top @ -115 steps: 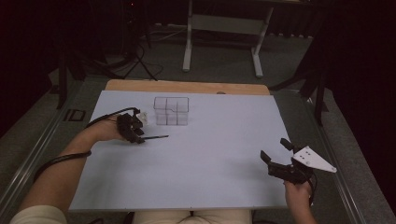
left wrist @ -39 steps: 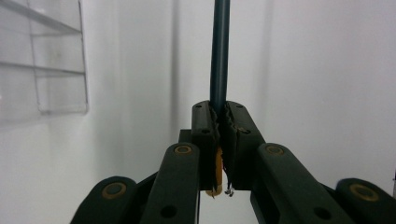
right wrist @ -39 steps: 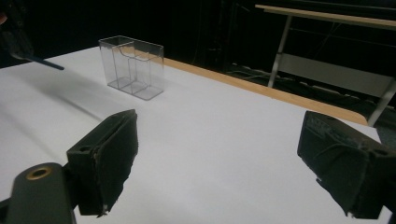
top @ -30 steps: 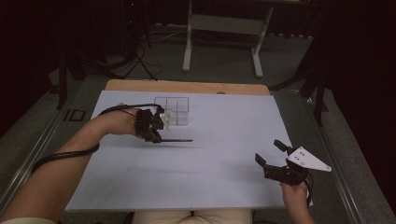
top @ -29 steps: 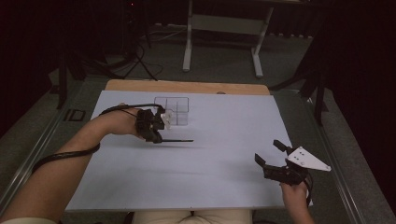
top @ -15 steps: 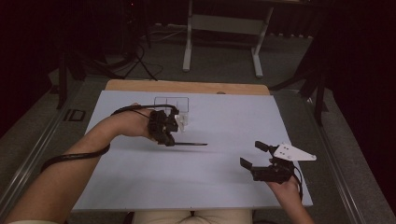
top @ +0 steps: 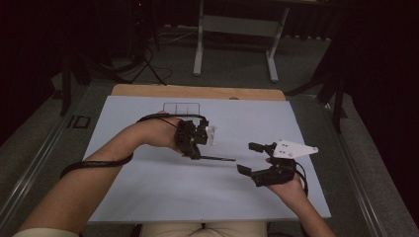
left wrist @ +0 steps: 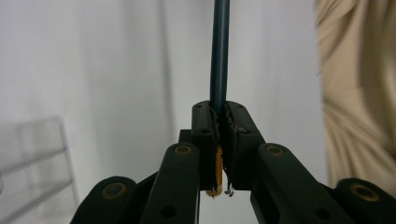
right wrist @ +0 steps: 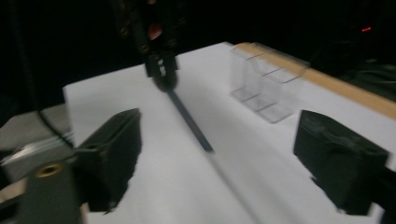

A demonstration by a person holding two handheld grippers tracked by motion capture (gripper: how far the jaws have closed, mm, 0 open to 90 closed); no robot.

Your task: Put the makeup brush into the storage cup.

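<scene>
Fingers (left wrist: 219, 140) clamping pencil (top: 217, 158), bare tabletop (top: 163, 187) around

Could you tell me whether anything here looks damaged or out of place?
The pads of the left gripper, shut on the thin dark pencil, look frayed along their inner edges. Nothing else stands out.

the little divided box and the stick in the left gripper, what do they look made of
Divided box: seemingly clear hard plastic, glossy; the table shows through its walls. Stick: dark, smooth, evenly round with a yellowish end between the jaws, perhaps a painted wooden pencil; can't tell for sure.
</scene>
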